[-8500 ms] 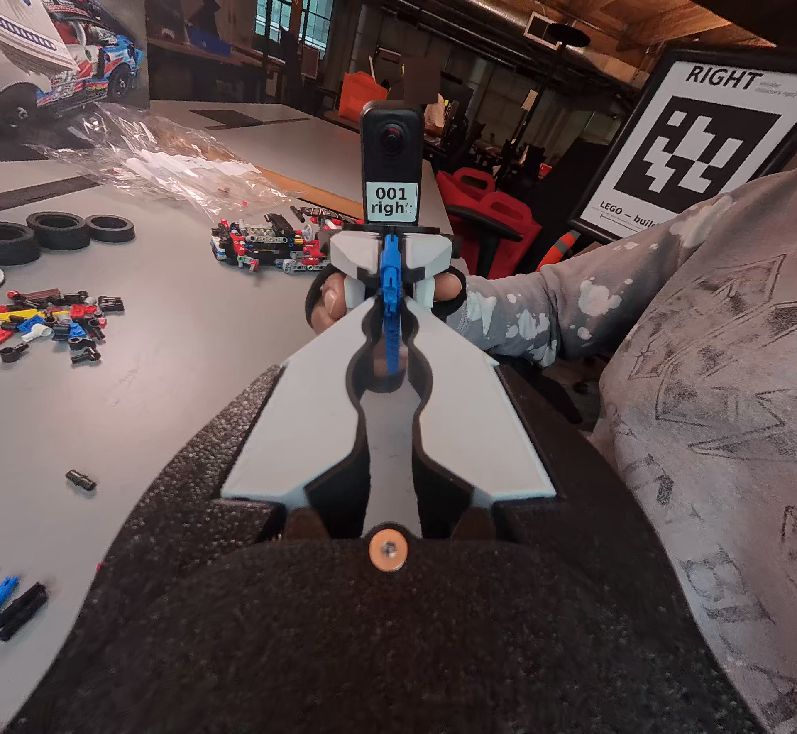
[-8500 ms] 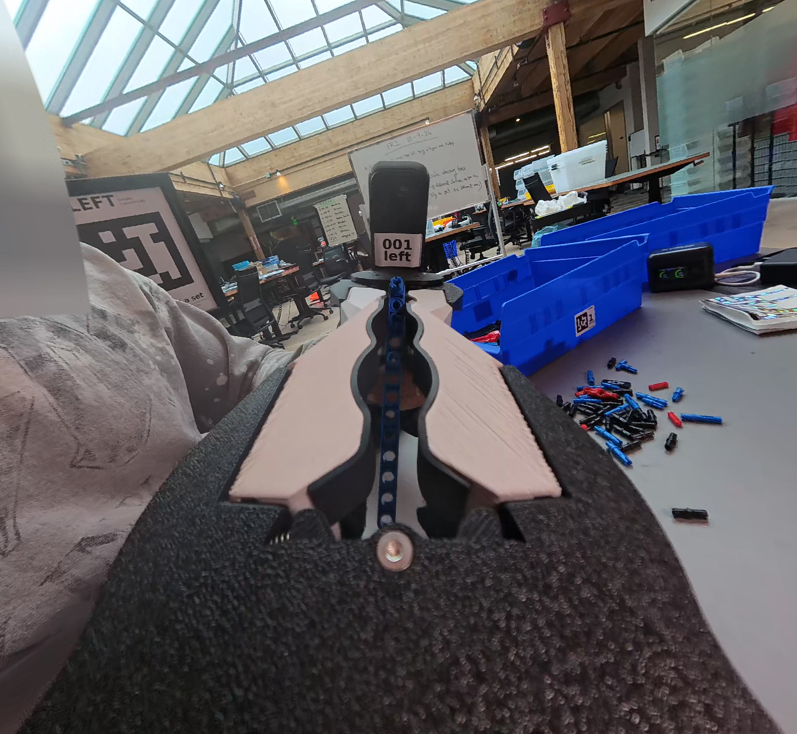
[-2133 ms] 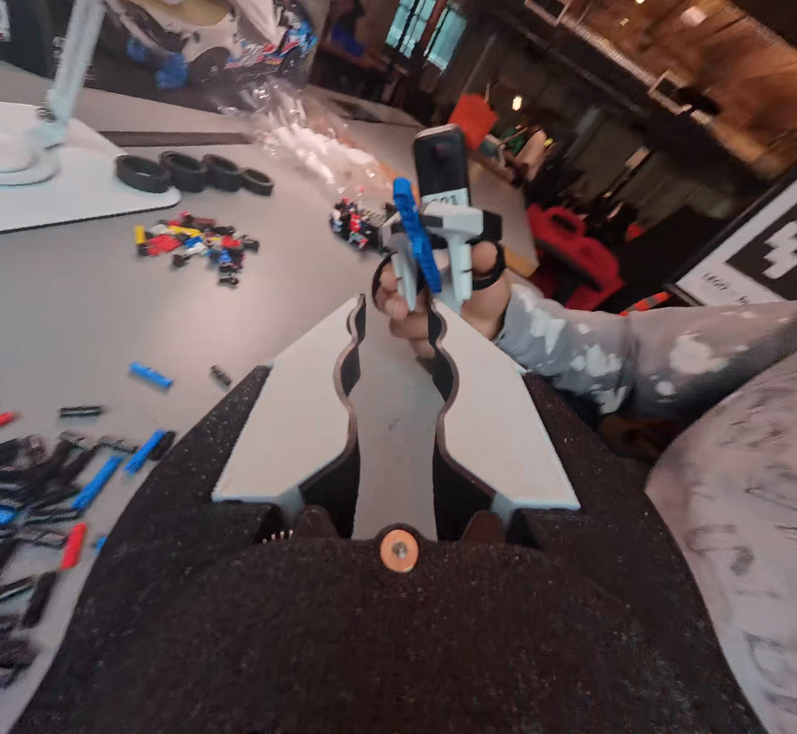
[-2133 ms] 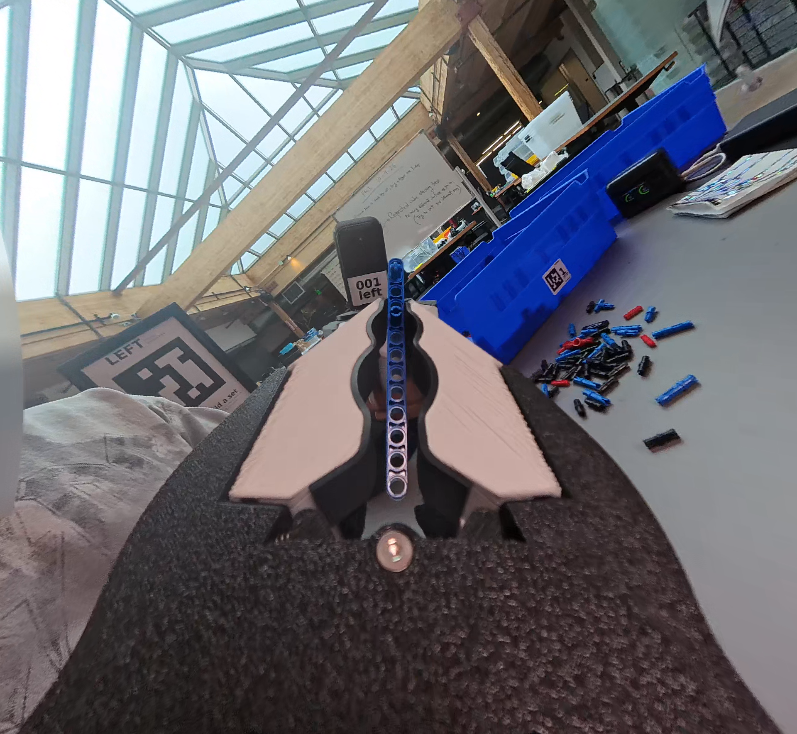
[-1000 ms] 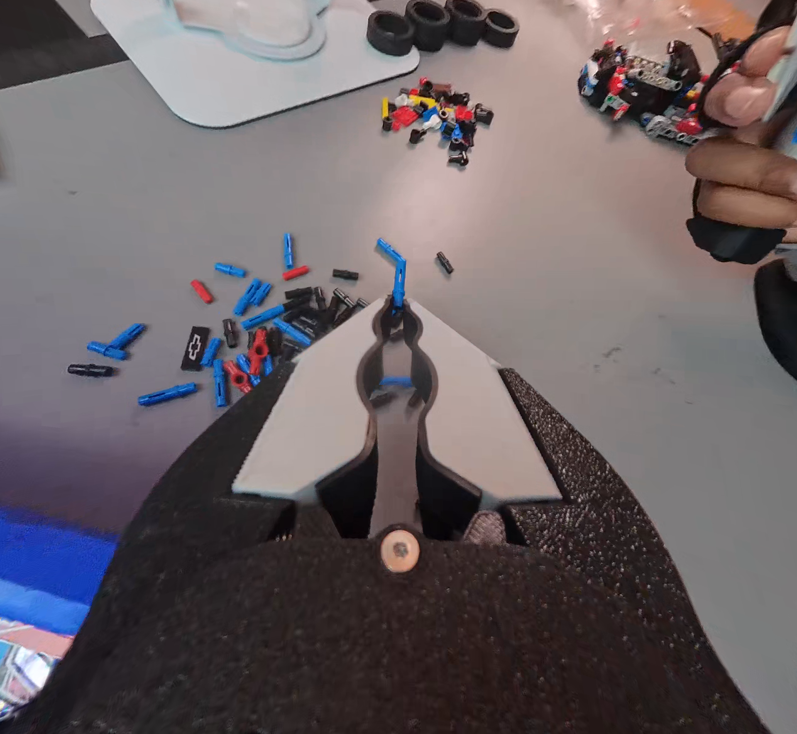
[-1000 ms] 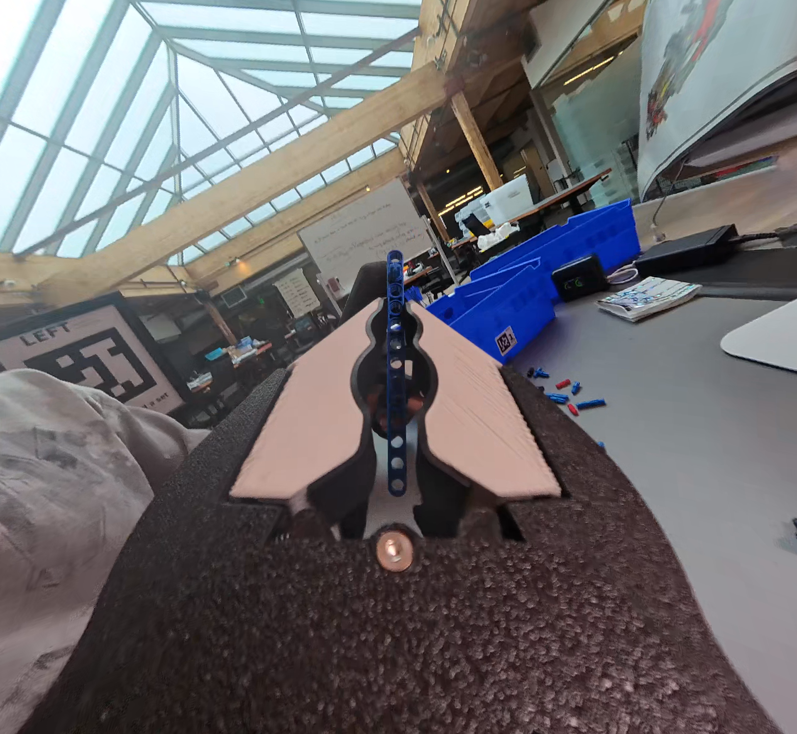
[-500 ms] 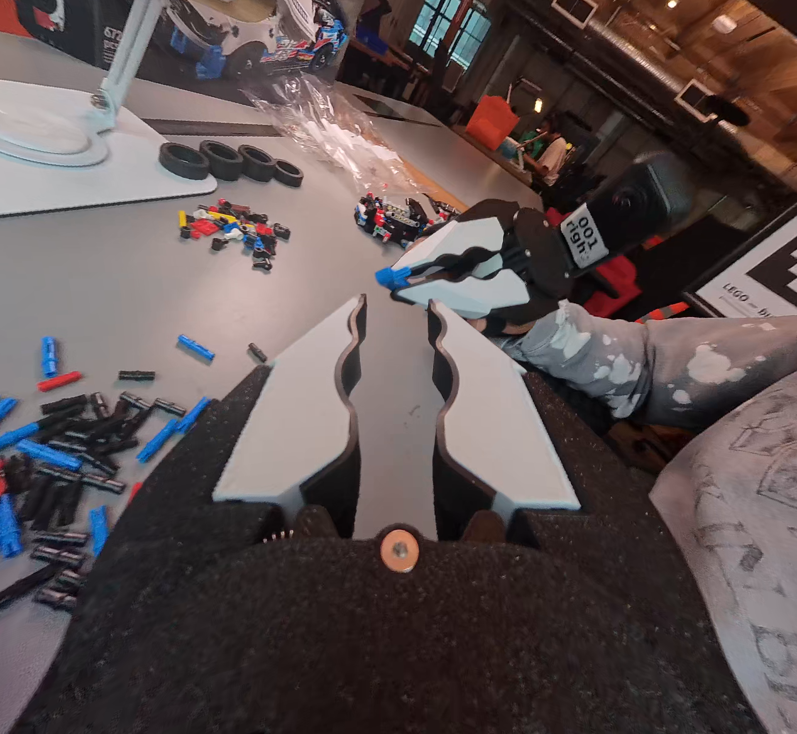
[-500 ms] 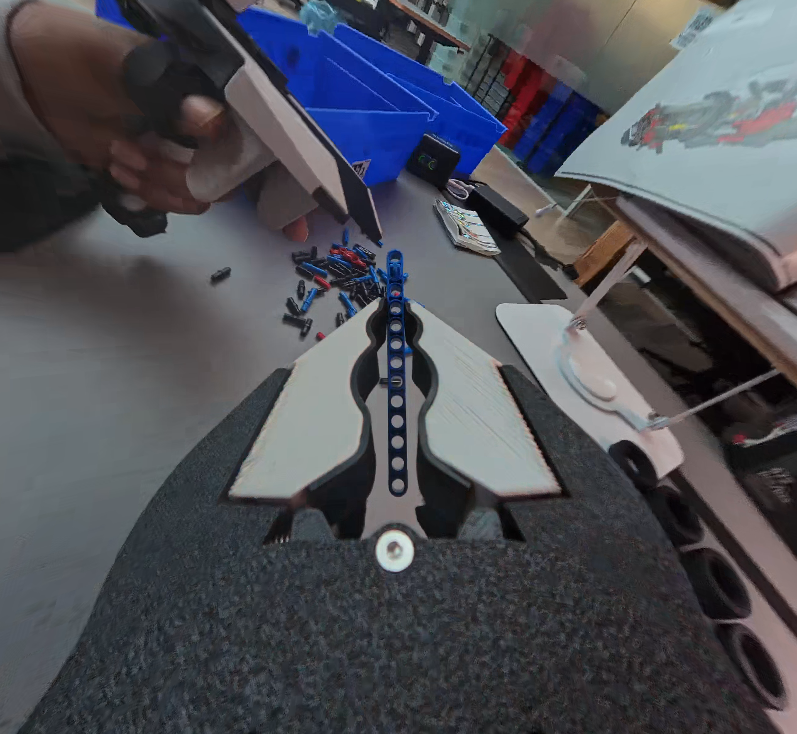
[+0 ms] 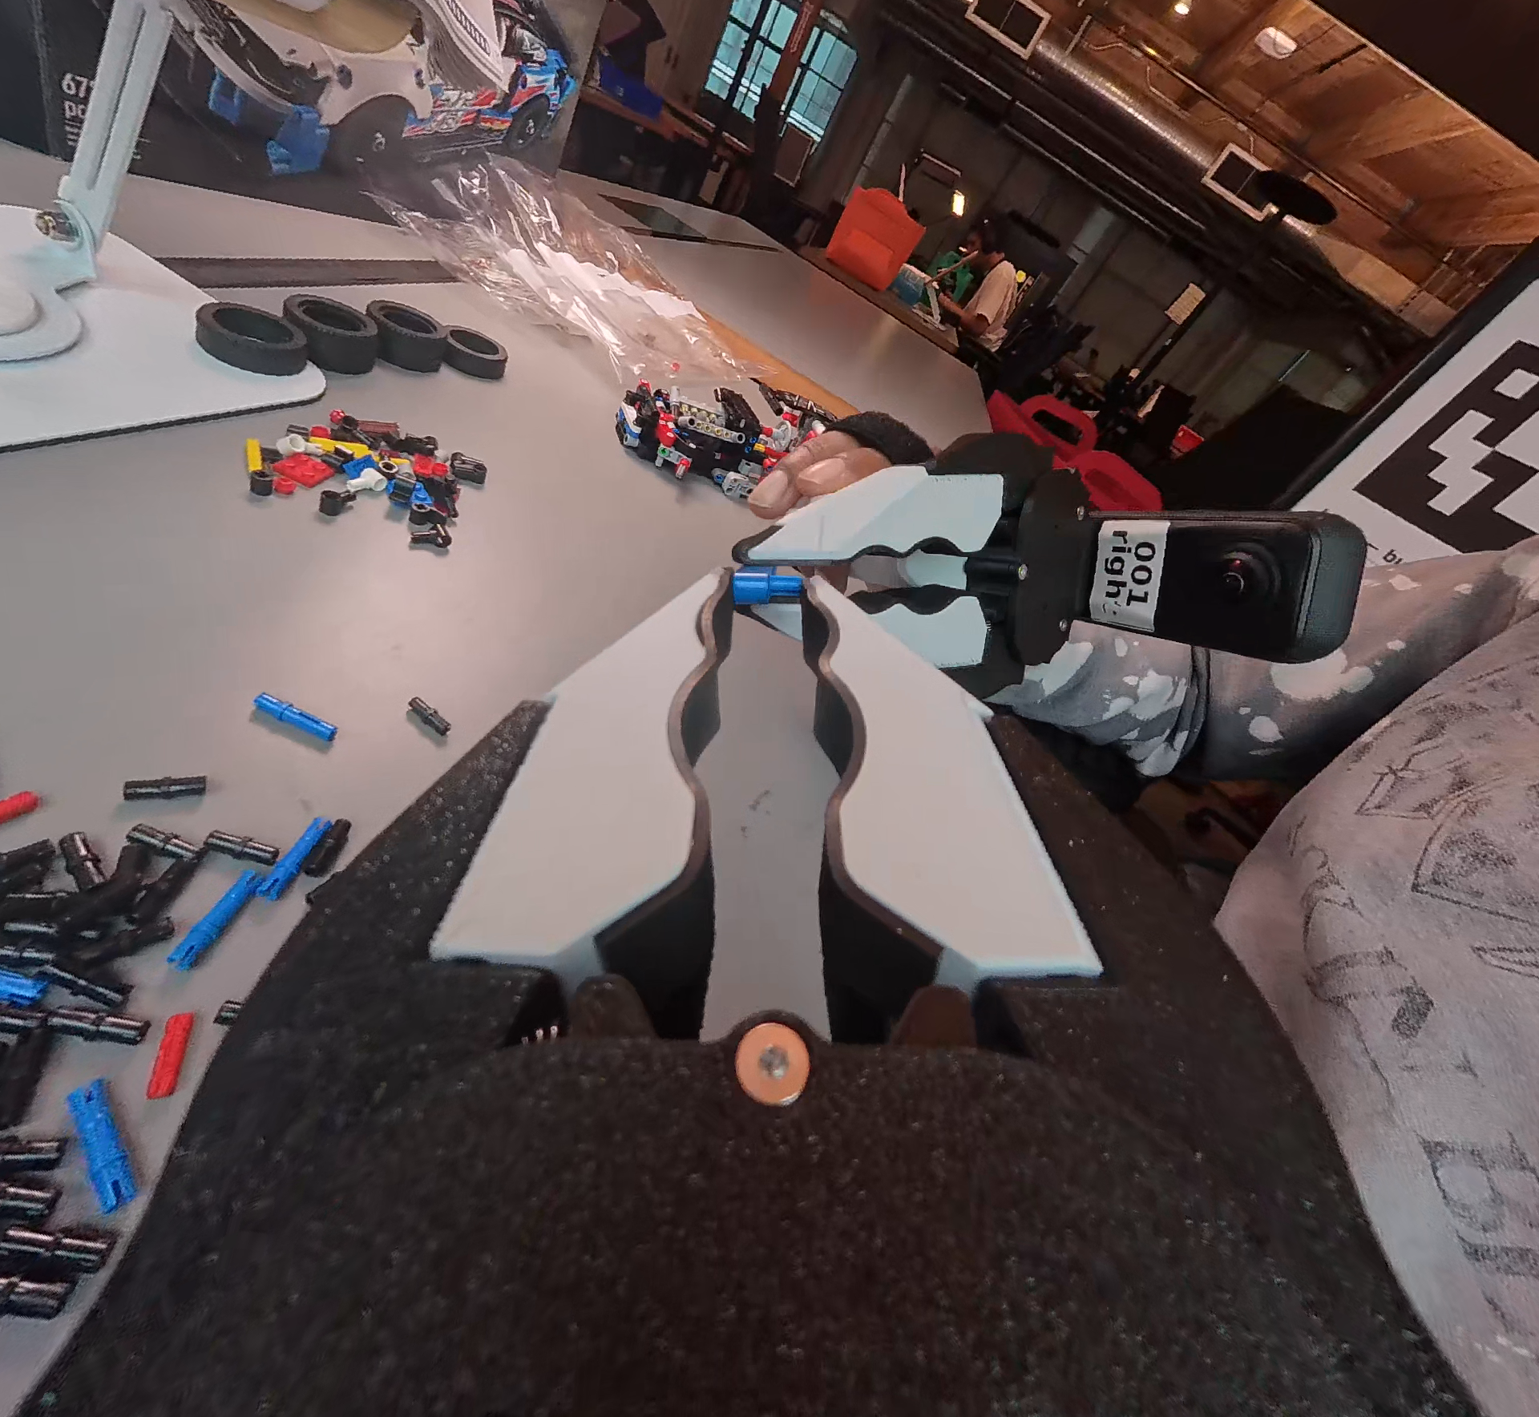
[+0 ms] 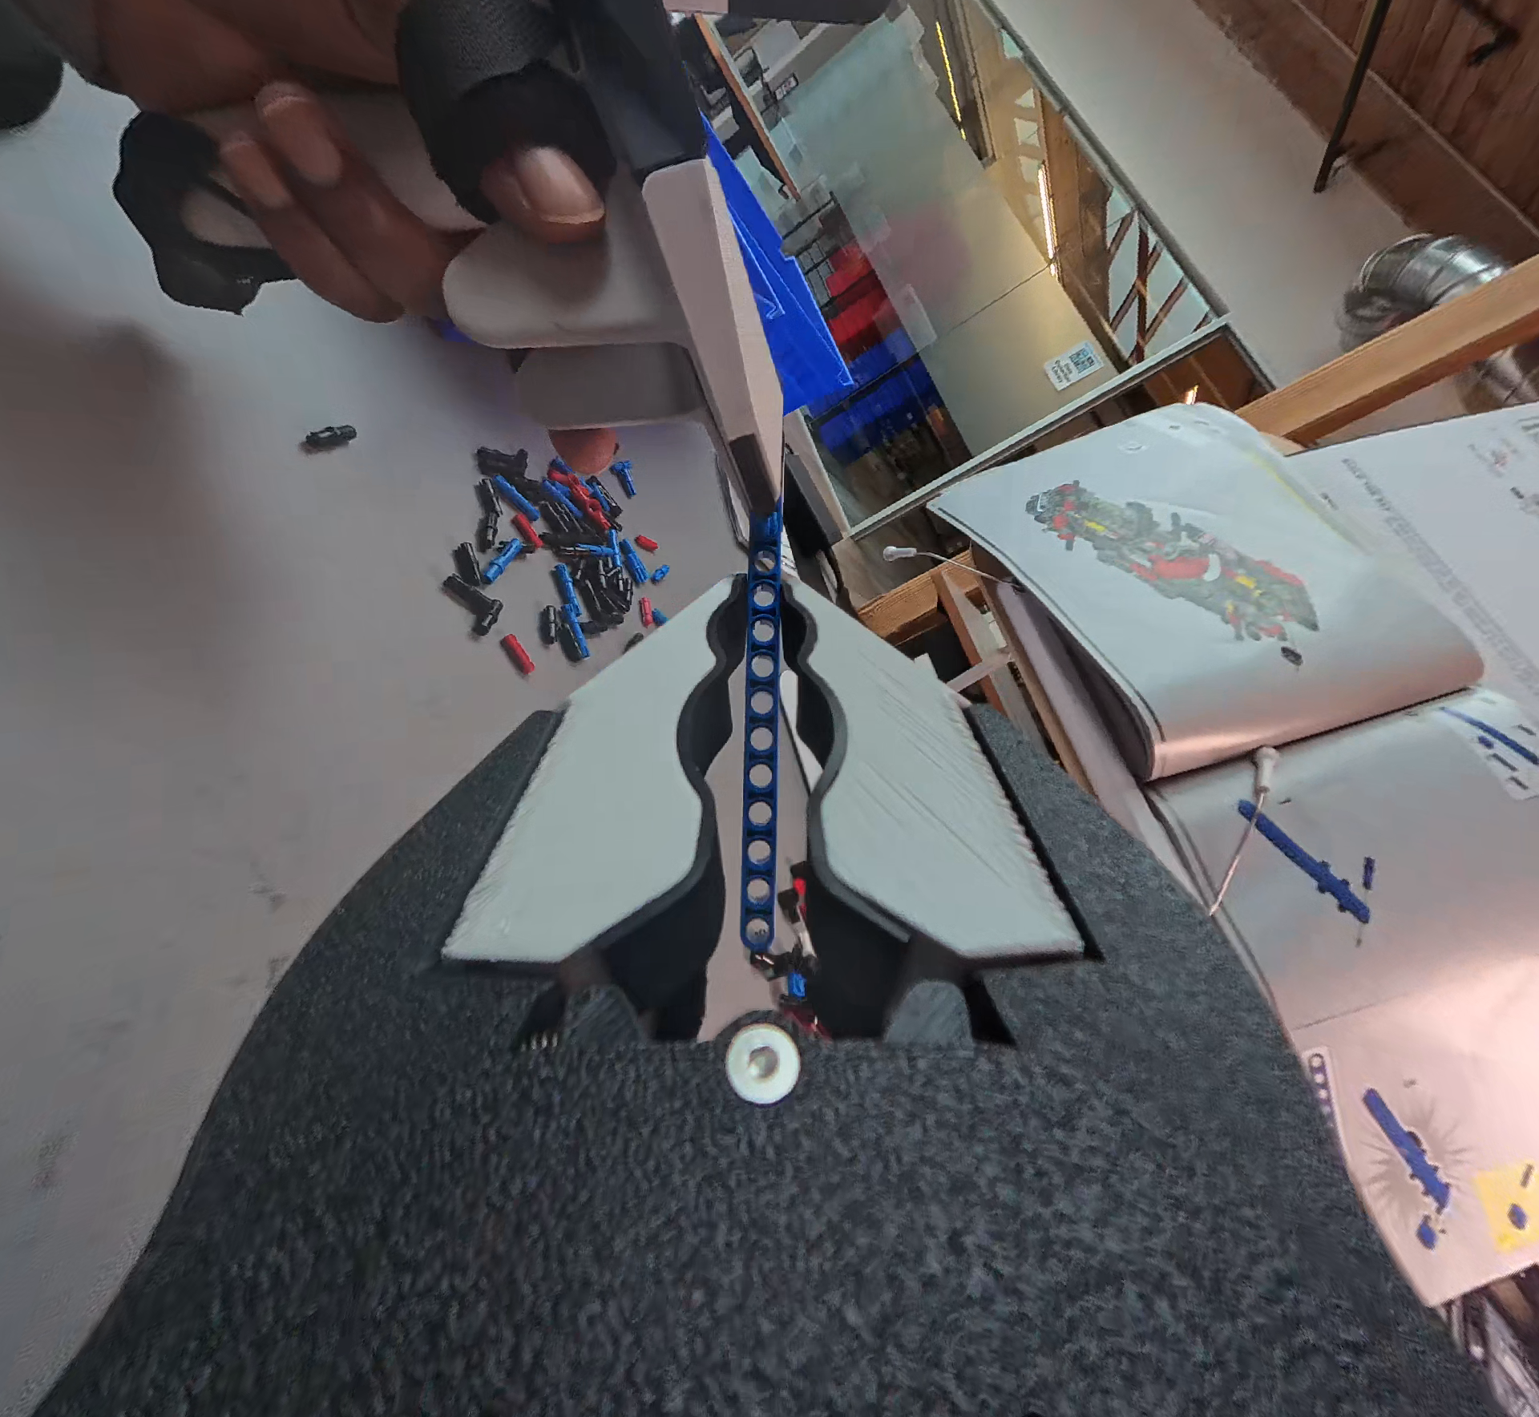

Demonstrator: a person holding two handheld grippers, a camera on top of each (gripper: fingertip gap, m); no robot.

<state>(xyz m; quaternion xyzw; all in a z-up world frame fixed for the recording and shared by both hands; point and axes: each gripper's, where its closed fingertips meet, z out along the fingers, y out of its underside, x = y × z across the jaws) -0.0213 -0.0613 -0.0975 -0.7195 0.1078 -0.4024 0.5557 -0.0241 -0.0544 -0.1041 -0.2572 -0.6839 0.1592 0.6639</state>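
Note:
My right gripper [image 10: 764,586] is shut on a long blue beam with holes [image 10: 759,752], which runs along its slot and sticks out past the tips. In the left wrist view the right gripper lies on its side, fingers [image 9: 883,515] pointing left. The beam's blue end [image 9: 766,586] sits between the tips of my left gripper [image 9: 766,590], whose jaws stand apart on either side of it. In the right wrist view a left finger [image 10: 724,311] comes down from above, and its tip meets the beam's far end.
On the grey table [image 9: 208,628] lie a pile of black, blue and red pins [image 10: 566,561], mixed small parts [image 9: 366,469], several black tyres [image 9: 350,336], a partly built model [image 9: 708,436] and a plastic bag [image 9: 566,269]. An open instruction booklet [image 10: 1249,603] stands at the right.
The right gripper has rolled further onto its side and come closer, bringing the beam's end between my left fingertips. My left jaws have narrowed a little.

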